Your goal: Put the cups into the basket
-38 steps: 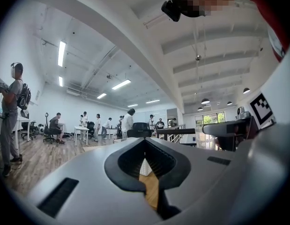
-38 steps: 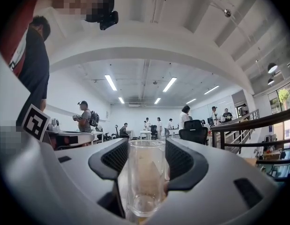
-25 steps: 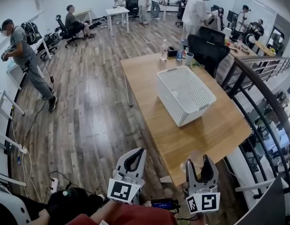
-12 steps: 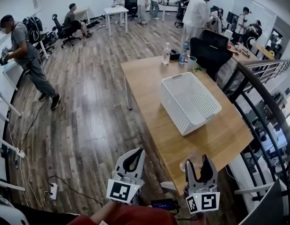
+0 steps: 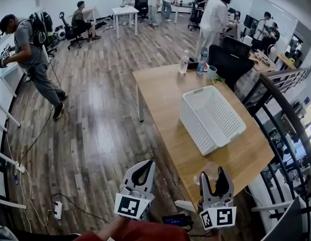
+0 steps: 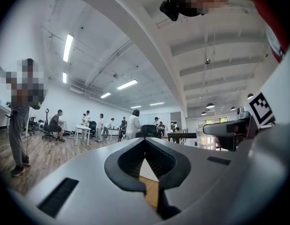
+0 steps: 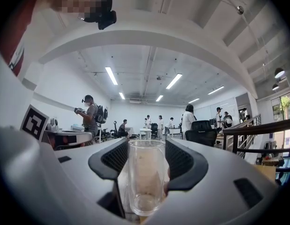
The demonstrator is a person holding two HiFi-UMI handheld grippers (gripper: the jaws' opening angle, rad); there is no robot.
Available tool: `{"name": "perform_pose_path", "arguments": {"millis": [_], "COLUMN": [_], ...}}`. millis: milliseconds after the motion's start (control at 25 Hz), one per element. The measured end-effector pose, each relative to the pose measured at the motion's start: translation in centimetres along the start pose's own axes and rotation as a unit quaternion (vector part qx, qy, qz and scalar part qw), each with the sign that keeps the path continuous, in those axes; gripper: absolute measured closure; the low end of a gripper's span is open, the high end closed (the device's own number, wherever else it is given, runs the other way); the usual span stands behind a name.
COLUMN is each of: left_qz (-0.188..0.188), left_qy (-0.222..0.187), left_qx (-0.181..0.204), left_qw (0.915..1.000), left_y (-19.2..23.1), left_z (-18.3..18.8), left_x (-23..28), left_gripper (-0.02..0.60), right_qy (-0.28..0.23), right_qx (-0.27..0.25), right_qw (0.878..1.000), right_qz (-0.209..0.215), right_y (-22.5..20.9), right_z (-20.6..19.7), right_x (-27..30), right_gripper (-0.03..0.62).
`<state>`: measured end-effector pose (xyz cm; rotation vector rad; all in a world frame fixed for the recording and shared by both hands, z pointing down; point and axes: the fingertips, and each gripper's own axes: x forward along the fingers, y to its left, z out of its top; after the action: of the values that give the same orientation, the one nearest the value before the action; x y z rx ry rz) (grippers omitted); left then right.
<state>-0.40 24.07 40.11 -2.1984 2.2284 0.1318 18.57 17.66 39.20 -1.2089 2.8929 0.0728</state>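
A clear glass cup point(image 5: 210, 171) stands upright between the jaws of my right gripper point(image 5: 213, 173), over the near end of the wooden table point(image 5: 165, 94). The right gripper view shows the cup point(image 7: 145, 177) empty, with both pads of the right gripper point(image 7: 145, 154) against its sides. The white slatted basket point(image 5: 194, 123) lies empty further along the table, well beyond the cup. My left gripper point(image 5: 143, 167) hangs over the floor left of the table. In its own view the left gripper point(image 6: 145, 142) has its tips together and holds nothing.
At the table's far end stand a clear bottle point(image 5: 184, 63), a blue bottle point(image 5: 201, 64) and a pale cup point(image 5: 211, 73), with a black chair point(image 5: 228, 62) behind. A dark railing point(image 5: 281, 114) curves along the right. A person point(image 5: 32, 49) stands at the left; others are at the back.
The head view has swung, so the table and basket sit further right and lower. Both grippers keep their places, the cup still in the right one. The person at left has stepped away.
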Motion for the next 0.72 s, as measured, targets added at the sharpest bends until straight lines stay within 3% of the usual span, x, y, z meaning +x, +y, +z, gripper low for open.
{"name": "perform_pose_path", "arguments": {"millis": [720], "left_qz": [-0.006], "left_qy": [-0.008], "left_qx": [-0.003], "left_qw": [1.0], "left_y": [9.5], "left_z": [-0.3], "left_x": [2.8], "left_gripper": [0.575], "right_qy": [-0.011], "right_qx": [-0.007], "right_qw": [1.0], "right_qz": [-0.016], "right_y": [4.5], "right_z": [0.5], "right_x": [8.0], "right_gripper": [0.34]}}
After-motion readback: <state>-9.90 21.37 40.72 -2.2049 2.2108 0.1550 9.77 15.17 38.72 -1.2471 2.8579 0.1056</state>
